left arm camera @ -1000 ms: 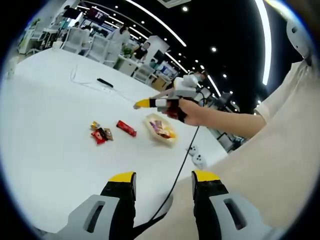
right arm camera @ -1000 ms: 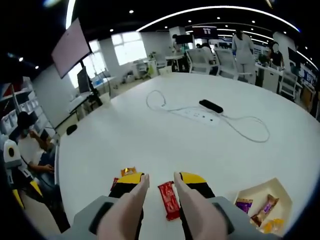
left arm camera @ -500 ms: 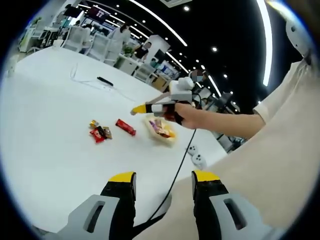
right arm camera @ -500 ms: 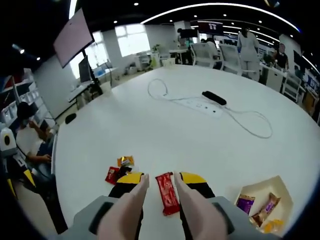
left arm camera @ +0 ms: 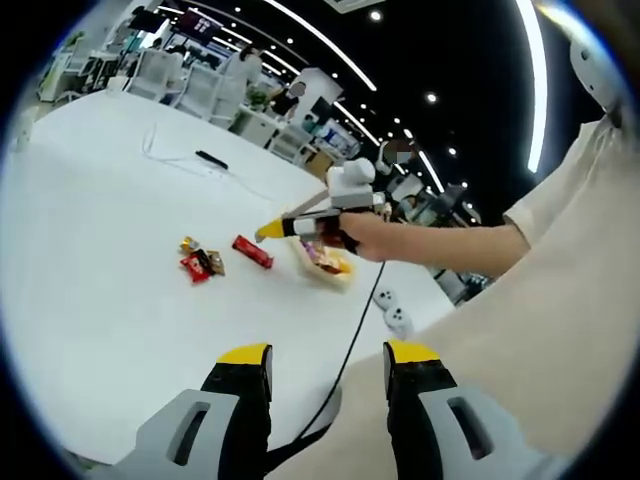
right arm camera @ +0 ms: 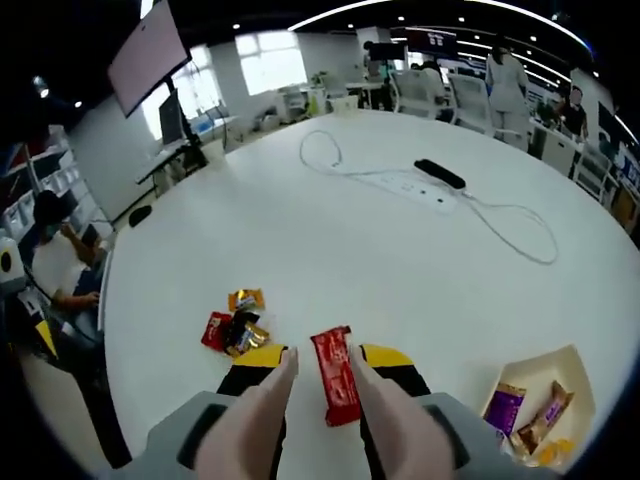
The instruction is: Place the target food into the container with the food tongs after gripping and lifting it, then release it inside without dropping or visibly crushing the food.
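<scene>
No writing legible on red snack bar (right arm camera: 336,375).

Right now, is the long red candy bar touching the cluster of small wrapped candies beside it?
Apart. The right gripper view shows bare white table between the red candy bar and the small wrapped candies.

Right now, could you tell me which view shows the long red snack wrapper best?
The right gripper view: the long red snack wrapper lies large and close on the white table, between that tool's tongs, its lettering faintly visible. In the left gripper view it is a small red strip beyond the right tool.
</scene>
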Available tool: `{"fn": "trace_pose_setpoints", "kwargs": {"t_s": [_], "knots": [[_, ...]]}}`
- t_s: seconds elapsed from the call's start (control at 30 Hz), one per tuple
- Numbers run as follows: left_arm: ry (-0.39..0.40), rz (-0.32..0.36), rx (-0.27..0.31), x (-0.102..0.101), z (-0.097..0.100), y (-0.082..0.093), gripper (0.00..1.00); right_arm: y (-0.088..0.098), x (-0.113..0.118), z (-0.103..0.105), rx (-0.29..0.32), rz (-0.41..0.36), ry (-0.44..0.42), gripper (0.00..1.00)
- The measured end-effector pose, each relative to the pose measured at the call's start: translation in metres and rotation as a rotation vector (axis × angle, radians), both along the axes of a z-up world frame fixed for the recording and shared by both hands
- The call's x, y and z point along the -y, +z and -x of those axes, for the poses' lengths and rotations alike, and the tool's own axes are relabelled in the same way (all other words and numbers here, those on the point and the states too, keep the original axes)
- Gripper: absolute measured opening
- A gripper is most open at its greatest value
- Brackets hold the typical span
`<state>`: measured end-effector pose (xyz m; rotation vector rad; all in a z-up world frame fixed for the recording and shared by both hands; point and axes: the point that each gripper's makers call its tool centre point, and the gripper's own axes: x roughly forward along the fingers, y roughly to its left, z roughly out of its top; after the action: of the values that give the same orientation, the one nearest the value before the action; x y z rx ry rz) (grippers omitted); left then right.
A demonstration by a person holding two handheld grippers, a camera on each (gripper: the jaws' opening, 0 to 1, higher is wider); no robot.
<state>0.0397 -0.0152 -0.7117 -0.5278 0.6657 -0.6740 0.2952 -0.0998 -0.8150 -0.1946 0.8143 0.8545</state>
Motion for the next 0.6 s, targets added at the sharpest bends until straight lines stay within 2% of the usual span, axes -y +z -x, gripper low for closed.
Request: {"fn": "trace_pose_setpoints", "kwargs": {"t_s": [0.3,0.6], "knots": [[0.012,0.001,-0.016,-0.002,0.003,-0.003,0.44,-0.010,0.001,-0.005,-0.020,0.008,-0.007,0.27],[0.029,-0.004,-0.023,-0.007,0.000,-0.004,0.44,-0.017,-0.006,0.001,-0.031,0.028,0.024,0.27]]}}
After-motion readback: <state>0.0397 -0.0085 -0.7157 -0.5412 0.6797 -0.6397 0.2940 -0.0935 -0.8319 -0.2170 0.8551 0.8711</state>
